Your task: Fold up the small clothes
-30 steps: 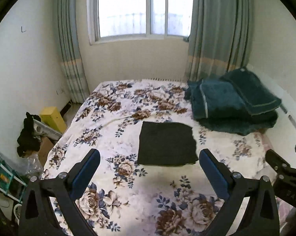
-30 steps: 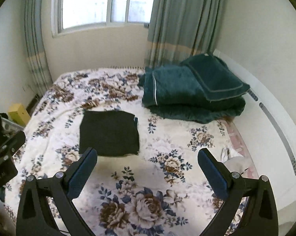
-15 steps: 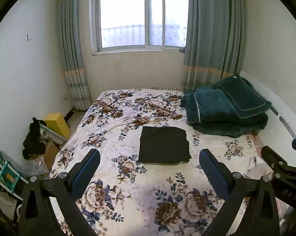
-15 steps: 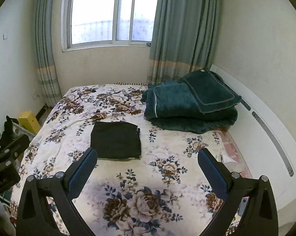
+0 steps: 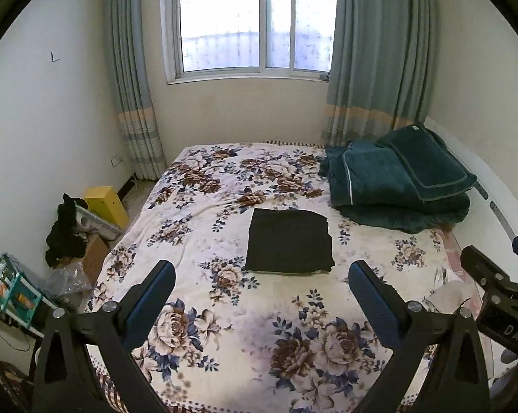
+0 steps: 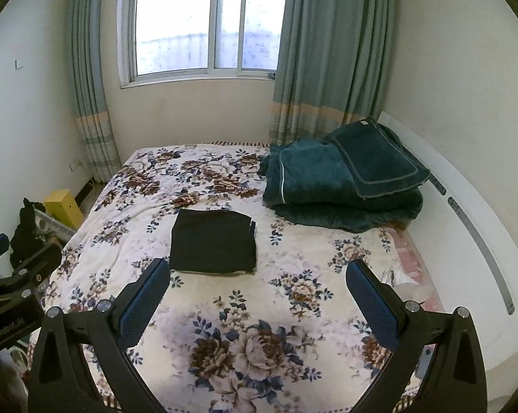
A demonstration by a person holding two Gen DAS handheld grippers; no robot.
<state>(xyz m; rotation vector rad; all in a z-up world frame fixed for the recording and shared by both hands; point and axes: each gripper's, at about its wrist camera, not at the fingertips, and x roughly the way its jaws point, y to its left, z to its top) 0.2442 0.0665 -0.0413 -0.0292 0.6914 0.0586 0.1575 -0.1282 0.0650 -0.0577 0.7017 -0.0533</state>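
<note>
A small dark garment (image 5: 289, 241) lies folded into a flat rectangle in the middle of the floral bed cover (image 5: 224, 309); the right wrist view shows the same folded garment (image 6: 213, 241) left of centre. My left gripper (image 5: 259, 282) hangs open above the near part of the bed, well short of the garment, with nothing between its blue pads. My right gripper (image 6: 259, 282) is open too and empty, held over the bed cover (image 6: 276, 327) nearer the foot. Each gripper shows at the edge of the other's view.
A folded dark green blanket with a pillow (image 5: 400, 186) is stacked at the bed's far right by the white wall rail. Left of the bed stand a yellow box (image 5: 106, 204), dark clothes on a rack (image 5: 64, 230) and clutter. The window and curtains are behind the bed.
Both grippers have pulled back and risen away from the folded garment, which now looks smaller and farther off. The garment has stayed flat and still. Both jaws remain open.
</note>
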